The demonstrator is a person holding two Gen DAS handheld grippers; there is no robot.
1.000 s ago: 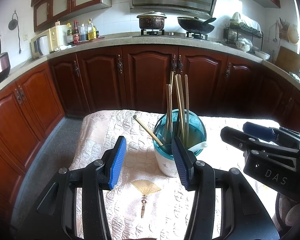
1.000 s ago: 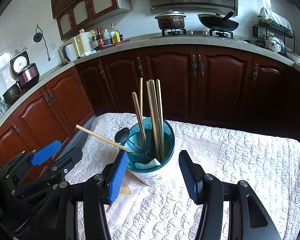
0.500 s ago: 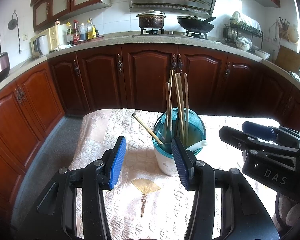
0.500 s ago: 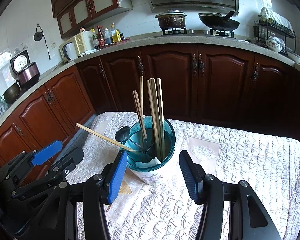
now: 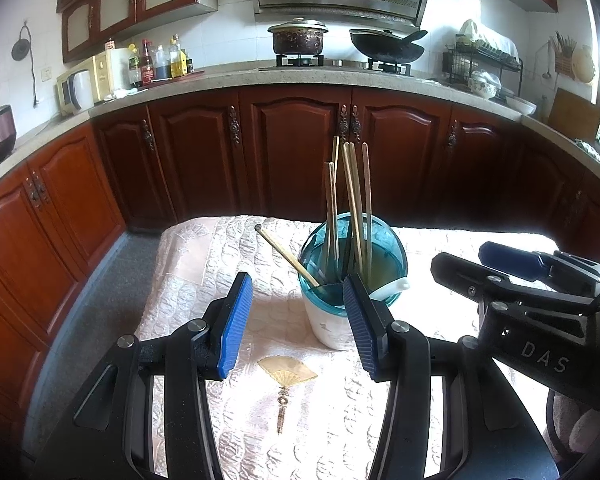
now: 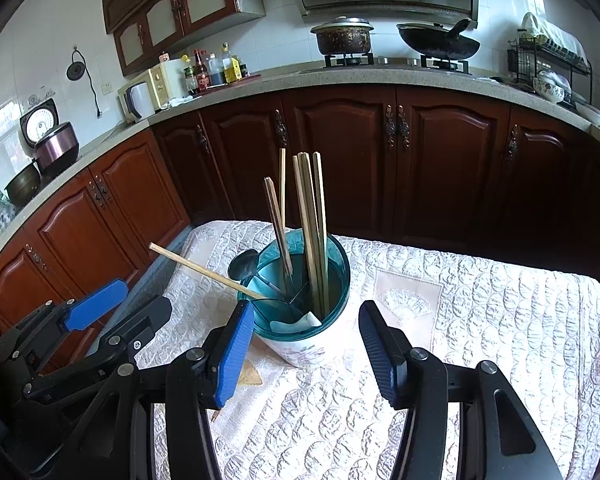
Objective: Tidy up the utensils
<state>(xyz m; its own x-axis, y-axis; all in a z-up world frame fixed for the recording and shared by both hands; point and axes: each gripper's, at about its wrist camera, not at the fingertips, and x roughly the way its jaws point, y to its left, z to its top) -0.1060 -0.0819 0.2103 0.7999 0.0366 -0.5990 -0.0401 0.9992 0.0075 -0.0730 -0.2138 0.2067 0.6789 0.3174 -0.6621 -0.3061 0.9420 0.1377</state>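
Note:
A white utensil holder with a teal rim stands on the quilted table. It holds several upright wooden chopsticks, one chopstick leaning out to the left, a dark ladle and a white spoon. My left gripper is open and empty, just in front of the holder. My right gripper is open and empty, with the holder just beyond its fingers. Each gripper shows in the other's view: the right one, the left one.
The table is covered by a cream quilted cloth with a fan motif. Dark wooden cabinets and a stone counter with a pot, a wok and a microwave run behind it. The grey floor lies left.
Both grippers have eased very slightly towards the holder. Nothing was taken or released, and the utensils have not moved.

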